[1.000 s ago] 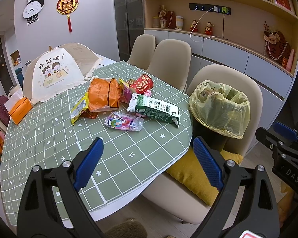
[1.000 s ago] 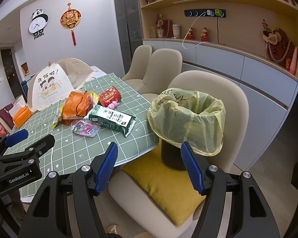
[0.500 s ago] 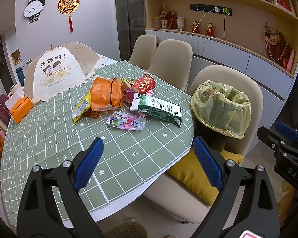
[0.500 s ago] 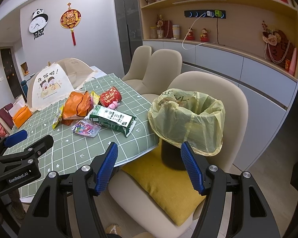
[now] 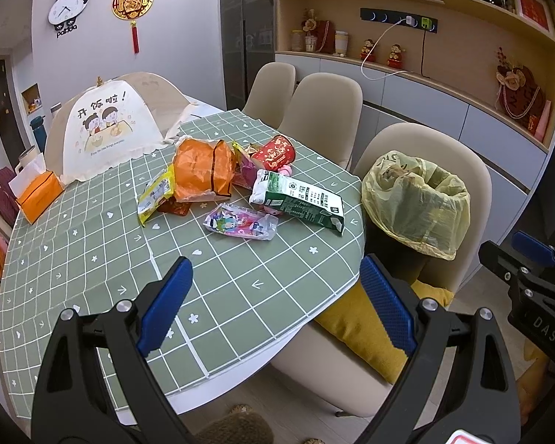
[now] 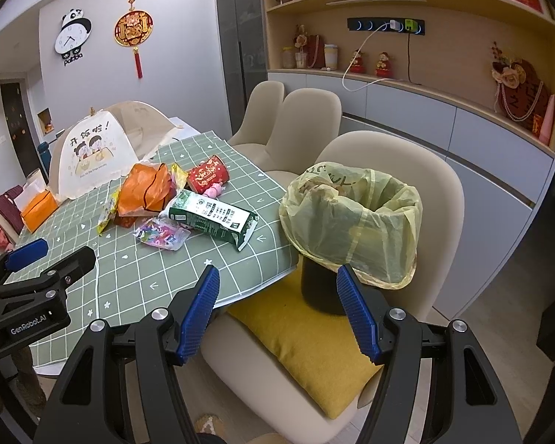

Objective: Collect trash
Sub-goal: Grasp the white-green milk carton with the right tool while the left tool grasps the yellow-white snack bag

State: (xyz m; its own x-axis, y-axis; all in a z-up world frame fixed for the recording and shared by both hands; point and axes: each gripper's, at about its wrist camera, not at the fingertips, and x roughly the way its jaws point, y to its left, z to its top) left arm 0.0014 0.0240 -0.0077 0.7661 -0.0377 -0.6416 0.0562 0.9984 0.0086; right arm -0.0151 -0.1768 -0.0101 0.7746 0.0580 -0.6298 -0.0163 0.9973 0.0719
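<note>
Left wrist view: the left gripper (image 5: pixel 273 292) hangs over the near edge of the round table with the green checked cloth (image 5: pixel 92 259), blue pads spread wide, nothing between them. Ahead on the cloth lies the trash: a green-and-white milk carton (image 5: pixel 299 203) on its side, a colourful plastic wrapper (image 5: pixel 240 224) just nearer, a crumpled orange bag (image 5: pixel 203 170), a yellow snack packet (image 5: pixel 155 196) at left, a red paper cup (image 5: pixel 275 152) tipped over at the far side. Right of the table, a dark bin lined with a yellow plastic bag (image 5: pixel 418 203) stands on a beige chair.

Right wrist view: the right gripper (image 6: pixel 277 292) is spread and empty too, aimed between the table edge and the bin. The carton (image 6: pixel 214 218) lies left of the bin (image 6: pixel 351 218), apart from it.
</note>
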